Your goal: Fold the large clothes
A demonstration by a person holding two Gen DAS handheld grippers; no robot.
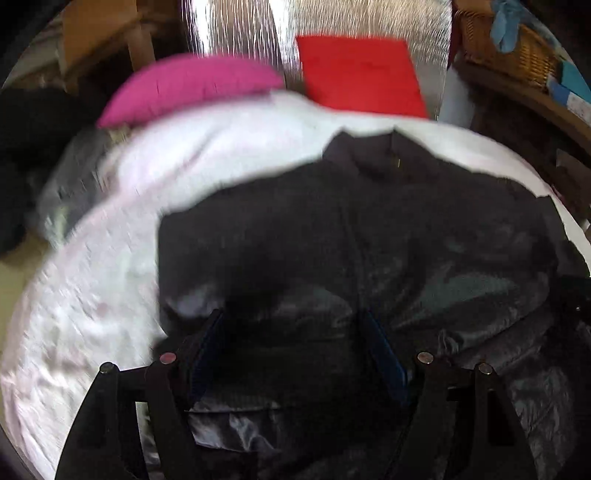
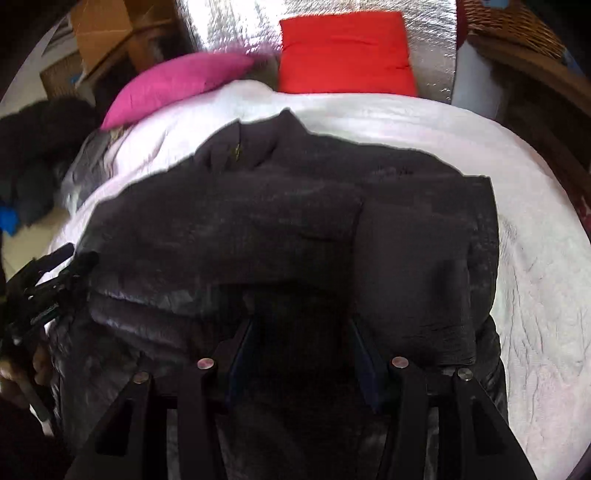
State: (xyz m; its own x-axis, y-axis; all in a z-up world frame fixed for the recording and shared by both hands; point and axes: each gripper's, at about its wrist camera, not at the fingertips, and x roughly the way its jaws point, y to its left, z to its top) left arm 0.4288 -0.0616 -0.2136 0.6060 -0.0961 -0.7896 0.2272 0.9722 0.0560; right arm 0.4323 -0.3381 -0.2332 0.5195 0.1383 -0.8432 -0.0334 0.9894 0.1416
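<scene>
Big black jacket [image 2: 280, 229] lying on the white bed [image 2: 535, 266], collar toward the pillows, left claw [image 1: 299, 332] spread wide over its shiny hem, right claw [image 2: 301, 332] spread wide too (dark cloth between both), pink pillow [image 2: 177, 85], red pillow [image 2: 347, 51] behind

Black jacket [image 2: 295, 206] was matt cloth outside, glossy lining [image 1: 480, 291] inside. White bed sheet [image 2: 535, 277] looked wrinkled cloth. Backing panel [image 2: 229, 33] was shiny foil. Basket [image 1: 517, 51] was woven wicker.
</scene>
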